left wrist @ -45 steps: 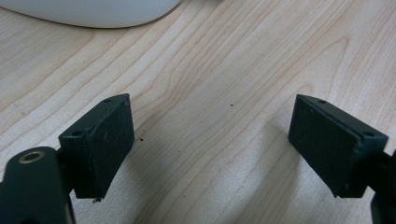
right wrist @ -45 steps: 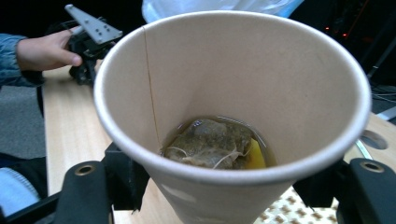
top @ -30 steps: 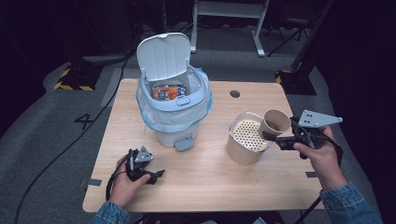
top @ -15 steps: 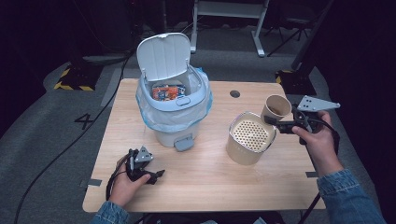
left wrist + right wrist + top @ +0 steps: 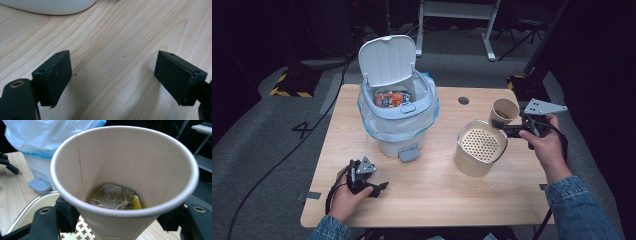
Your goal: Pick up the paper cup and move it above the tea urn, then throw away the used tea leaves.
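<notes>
Right tool [image 5: 507, 131] clamped on paper cup [image 5: 504, 111], now lifted off table [image 5: 437, 200] near right edge, beside strainer pot [image 5: 479, 147]; used teabag [image 5: 112, 196] inside. Likely heading to bin [image 5: 397, 117]. Left tool [image 5: 377, 186] wide open, empty, front-left.

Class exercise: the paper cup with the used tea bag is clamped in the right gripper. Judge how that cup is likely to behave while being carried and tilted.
The paper cup looks thin-walled, so the right gripper could probably dent it if squeezed hard. It likely weighs little, holding a wet tea bag and, it seems, a little liquid. Tilted, the soggy bag may cling to the bottom rather than drop out.
</notes>
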Motion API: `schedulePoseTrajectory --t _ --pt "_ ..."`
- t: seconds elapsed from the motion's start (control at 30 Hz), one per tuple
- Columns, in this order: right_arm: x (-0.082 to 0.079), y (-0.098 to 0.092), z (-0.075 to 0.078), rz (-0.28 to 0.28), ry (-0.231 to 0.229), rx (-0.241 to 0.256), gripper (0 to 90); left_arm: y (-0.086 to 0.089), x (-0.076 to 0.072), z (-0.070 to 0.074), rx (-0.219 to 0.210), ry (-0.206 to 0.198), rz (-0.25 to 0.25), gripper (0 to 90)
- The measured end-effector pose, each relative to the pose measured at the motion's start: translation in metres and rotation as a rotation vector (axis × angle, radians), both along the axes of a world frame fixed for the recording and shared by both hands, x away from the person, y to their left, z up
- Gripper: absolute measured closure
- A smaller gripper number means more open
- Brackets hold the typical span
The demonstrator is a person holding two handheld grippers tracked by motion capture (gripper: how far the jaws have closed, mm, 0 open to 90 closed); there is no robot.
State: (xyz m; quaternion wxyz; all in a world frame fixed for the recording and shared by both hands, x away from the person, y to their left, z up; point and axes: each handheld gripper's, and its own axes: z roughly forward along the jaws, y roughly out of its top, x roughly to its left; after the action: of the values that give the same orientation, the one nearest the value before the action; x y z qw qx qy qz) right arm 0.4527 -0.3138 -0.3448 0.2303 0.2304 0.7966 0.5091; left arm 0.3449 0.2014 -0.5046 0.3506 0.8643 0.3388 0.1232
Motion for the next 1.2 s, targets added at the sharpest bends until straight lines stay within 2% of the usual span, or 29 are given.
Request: schedulePoseTrajectory --t 0.17,0.37,0.6,0.77,0.93,1.1,1.2 --pt "0.002 0.003 -0.002 -0.001 -0.016 -0.065 31.9 0.000 0.000 0.000 -0.001 0.001 0.001 14.8" --pt "0.001 0.007 -0.003 -0.007 -0.092 -0.159 32.1 0.000 0.000 0.000 -0.001 0.001 0.000 14.8" --pt "-0.001 0.011 -0.002 0.008 -0.143 -0.244 32.3 0.000 0.002 0.000 0.000 -0.003 -0.004 14.7" --pt "-0.004 0.014 -0.002 0.002 -0.202 -0.329 32.4 0.000 0.002 0.000 0.000 -0.003 -0.004 14.8" --pt "-0.007 0.018 -0.002 0.012 -0.266 -0.434 32.8 0.000 0.002 0.000 0.000 -0.003 -0.004 14.7" --pt "-0.012 0.019 -0.003 0.042 -0.374 -0.543 32.9 0.000 0.002 0.000 0.000 -0.003 -0.004 14.7" --pt "-0.016 0.022 -0.003 0.058 -0.439 -0.626 33.0 0.000 0.002 0.000 0.000 -0.003 -0.004 14.7"
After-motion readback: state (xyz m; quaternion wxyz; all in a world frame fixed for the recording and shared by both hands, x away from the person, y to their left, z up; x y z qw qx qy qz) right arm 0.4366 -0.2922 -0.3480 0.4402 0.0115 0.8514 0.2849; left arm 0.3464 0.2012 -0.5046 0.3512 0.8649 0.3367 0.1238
